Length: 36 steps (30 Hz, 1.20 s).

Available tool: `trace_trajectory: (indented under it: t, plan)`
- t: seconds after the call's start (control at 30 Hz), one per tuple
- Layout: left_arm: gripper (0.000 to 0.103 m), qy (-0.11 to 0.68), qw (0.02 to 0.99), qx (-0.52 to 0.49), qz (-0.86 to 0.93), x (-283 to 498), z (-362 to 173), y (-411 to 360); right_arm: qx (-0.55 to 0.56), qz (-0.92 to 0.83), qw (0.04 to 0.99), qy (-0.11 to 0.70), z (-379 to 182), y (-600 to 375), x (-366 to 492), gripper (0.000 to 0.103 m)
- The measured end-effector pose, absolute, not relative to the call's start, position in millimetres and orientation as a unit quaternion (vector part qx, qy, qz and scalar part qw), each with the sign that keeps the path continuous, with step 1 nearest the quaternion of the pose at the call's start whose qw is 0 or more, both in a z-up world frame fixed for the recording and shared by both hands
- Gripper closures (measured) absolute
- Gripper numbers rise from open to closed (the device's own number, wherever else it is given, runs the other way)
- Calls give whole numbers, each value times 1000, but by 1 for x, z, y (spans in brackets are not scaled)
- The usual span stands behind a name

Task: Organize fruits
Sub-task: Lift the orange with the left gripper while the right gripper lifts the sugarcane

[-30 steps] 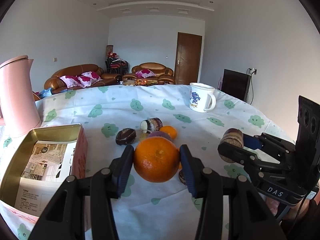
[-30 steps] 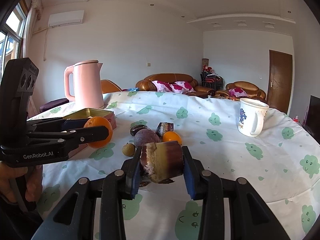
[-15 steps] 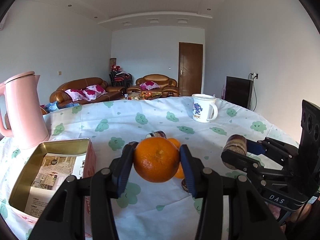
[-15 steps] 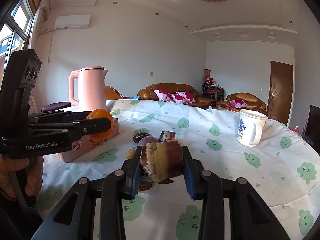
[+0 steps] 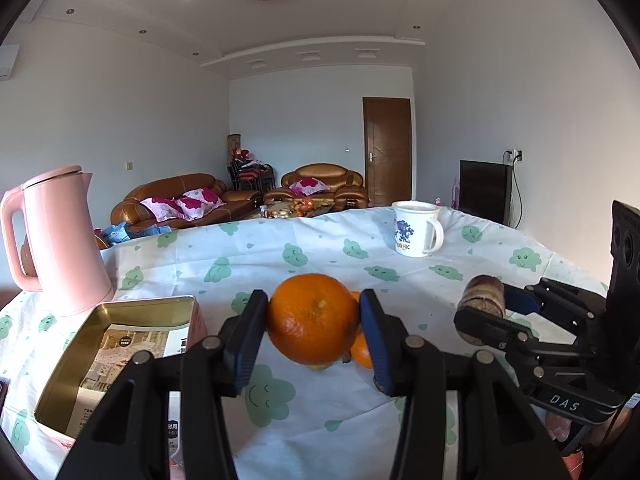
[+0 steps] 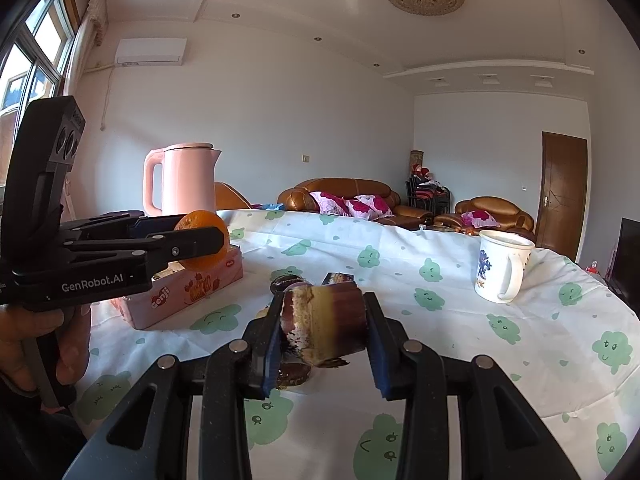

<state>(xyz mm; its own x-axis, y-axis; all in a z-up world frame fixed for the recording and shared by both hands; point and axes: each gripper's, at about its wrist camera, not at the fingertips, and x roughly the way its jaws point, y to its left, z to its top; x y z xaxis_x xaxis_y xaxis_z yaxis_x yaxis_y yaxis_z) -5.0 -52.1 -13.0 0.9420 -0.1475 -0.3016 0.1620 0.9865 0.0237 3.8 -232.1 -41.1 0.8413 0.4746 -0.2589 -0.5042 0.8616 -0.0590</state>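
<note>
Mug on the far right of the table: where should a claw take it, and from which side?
Grip the mug across its round body from the side away from the handle. It stands upright, handle pointing right, with open cloth around it.

I count two hand-held grippers, left [image 5: 314,328] and right [image 6: 322,328]. I see two oranges [image 5: 312,318], one pink kettle [image 5: 60,240], one white mug [image 5: 416,228], one open tin [image 5: 120,344], and two sofas [image 6: 340,196].
</note>
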Motion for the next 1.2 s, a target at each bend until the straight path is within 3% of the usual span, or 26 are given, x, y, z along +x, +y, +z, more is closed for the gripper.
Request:
trace_trajectory:
  t: [1.2]
  plan:
    - [54, 135, 991, 18, -14, -9, -2, -9, -74, 317, 939, 109, 9, -182, 8, 65]
